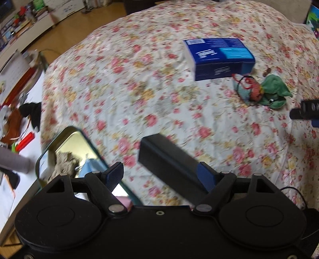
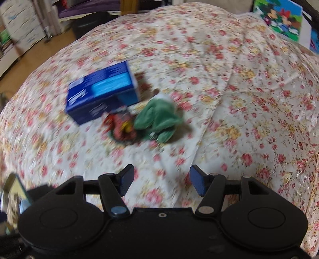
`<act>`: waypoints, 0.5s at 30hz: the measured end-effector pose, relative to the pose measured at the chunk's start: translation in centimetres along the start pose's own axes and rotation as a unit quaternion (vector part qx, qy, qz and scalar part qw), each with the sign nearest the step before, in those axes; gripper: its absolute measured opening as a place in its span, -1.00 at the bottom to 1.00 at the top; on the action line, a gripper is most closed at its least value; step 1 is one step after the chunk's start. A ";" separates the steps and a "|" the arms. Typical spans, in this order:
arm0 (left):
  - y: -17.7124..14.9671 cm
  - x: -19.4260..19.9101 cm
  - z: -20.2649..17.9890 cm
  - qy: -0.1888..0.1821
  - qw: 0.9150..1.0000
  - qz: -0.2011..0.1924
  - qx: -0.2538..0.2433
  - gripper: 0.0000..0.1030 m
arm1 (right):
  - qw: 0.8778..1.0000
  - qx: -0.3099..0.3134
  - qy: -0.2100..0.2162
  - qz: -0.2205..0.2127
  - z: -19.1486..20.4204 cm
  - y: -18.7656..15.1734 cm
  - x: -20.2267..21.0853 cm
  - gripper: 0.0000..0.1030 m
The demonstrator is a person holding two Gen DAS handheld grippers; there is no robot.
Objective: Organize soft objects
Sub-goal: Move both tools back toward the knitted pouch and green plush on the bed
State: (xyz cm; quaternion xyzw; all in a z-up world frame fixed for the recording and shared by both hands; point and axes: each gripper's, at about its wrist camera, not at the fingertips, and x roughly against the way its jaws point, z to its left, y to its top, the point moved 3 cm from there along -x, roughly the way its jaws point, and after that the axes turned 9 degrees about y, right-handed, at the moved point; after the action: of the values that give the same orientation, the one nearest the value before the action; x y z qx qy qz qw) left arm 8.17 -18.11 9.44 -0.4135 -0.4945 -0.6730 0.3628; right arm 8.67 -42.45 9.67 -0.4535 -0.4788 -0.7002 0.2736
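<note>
On the flowered bedspread [image 1: 139, 79] a green plush toy [image 1: 277, 90] lies against a red and teal soft toy [image 1: 248, 88], just in front of a blue carton [image 1: 218, 57]. My left gripper [image 1: 160, 168] is open above the bed's near part. A black oblong block [image 1: 163, 157] shows between its jaws, against the right finger [image 1: 205, 175] and apart from the left pad. An open metal tin [image 1: 69, 151] with soft items inside sits to its left. My right gripper [image 2: 161, 173] is open and empty, short of the green plush toy [image 2: 159, 119], the red toy [image 2: 121, 127] and the blue carton [image 2: 101, 93].
The bed ends at the left, where a wooden floor [image 1: 65, 29], shelves [image 1: 22, 22] and a white surface with clutter [image 1: 22, 139] lie. A cartoon picture [image 2: 283, 18] leans at the far right. The right gripper's tip [image 1: 305, 111] shows at the left wrist view's right edge.
</note>
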 end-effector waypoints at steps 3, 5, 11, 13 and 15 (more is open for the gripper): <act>1.0 -0.6 -1.2 -0.005 1.000 0.004 -0.009 0.52 | 1.000 -0.018 -0.006 -0.001 -1.1 2.1 -1.1 0.17; 1.6 -1.0 -1.8 -0.007 1.000 0.007 -0.014 0.52 | 1.000 -0.027 -0.008 -0.001 -1.5 3.5 -1.8 0.17; 3.1 -2.2 -3.2 -0.011 0.999 0.017 -0.025 0.52 | 0.999 -0.047 -0.011 0.000 -1.7 6.9 -4.2 0.18; 3.6 -2.7 -3.5 -0.012 0.999 0.020 -0.028 0.52 | 0.999 -0.050 -0.010 0.003 -1.4 7.5 -5.3 0.21; 3.9 -3.1 -3.7 -0.012 0.999 0.024 -0.030 0.52 | 0.998 -0.057 -0.010 0.007 -1.2 7.7 -6.4 0.22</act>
State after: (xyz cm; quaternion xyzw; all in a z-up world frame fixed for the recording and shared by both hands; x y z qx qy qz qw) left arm 12.16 -22.44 7.42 -0.4440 -0.4687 -0.6734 0.3602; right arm 17.28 -46.91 7.06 -0.4783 -0.4378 -0.7198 0.2479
